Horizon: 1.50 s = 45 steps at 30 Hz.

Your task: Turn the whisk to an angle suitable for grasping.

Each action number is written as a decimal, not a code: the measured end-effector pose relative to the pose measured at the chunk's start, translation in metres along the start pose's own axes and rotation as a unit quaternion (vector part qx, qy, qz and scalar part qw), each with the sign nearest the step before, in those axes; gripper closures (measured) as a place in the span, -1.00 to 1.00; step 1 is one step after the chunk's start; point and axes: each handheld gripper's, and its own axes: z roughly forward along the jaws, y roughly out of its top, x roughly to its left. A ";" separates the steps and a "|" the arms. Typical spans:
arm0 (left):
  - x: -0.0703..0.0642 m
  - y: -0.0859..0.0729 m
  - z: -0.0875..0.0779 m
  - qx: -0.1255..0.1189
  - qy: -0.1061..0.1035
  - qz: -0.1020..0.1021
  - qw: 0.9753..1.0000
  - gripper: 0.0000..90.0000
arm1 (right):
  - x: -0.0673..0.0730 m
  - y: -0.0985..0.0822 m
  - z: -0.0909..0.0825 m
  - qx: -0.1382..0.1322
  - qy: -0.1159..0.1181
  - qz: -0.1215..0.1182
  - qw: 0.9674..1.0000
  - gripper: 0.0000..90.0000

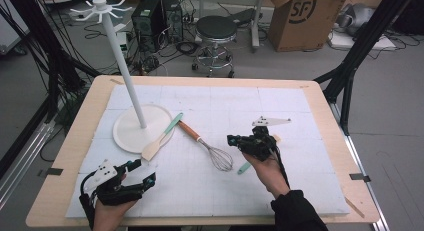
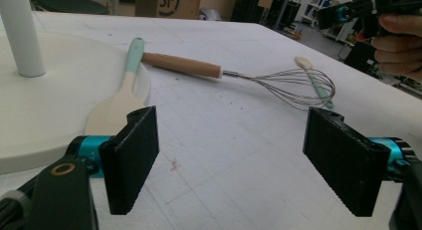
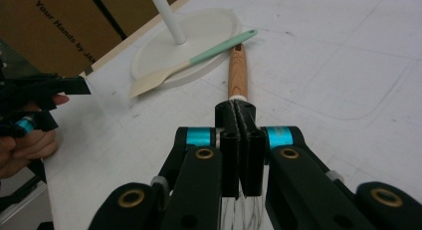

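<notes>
Two grippers flank the stand base (image 1: 127, 133). High view: the whisk (image 1: 212, 150) lies flat just right of that base. The right gripper (image 1: 232, 139) hovers beyond the whisk's wire head, jaws pressed together on nothing. A box (image 1: 300, 16) far behind the base reads "SF".

Left gripper view: the left gripper (image 2: 231, 155) gapes empty, near the base.

Right gripper view: the wooden handle (image 3: 237, 70), pointing at the base, looks light and stiff, probably the surest hold, since the springy wires may slip. Cardboard (image 3: 50, 21) behind the base reads "Your Hands by".
</notes>
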 end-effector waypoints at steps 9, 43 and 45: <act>-0.002 0.000 0.003 0.001 -0.003 -0.003 1.000 -0.50 | 0.003 0.026 0.036 0.043 0.007 0.004 0.999 0.99; 0.000 0.000 -0.001 -0.010 -0.010 -0.014 1.000 -0.49 | 0.026 0.042 0.150 0.300 -0.019 0.033 0.953 0.99; -0.001 0.000 -0.001 -0.011 -0.009 -0.014 1.000 -0.49 | 0.025 0.043 0.150 0.301 -0.025 0.036 0.953 0.99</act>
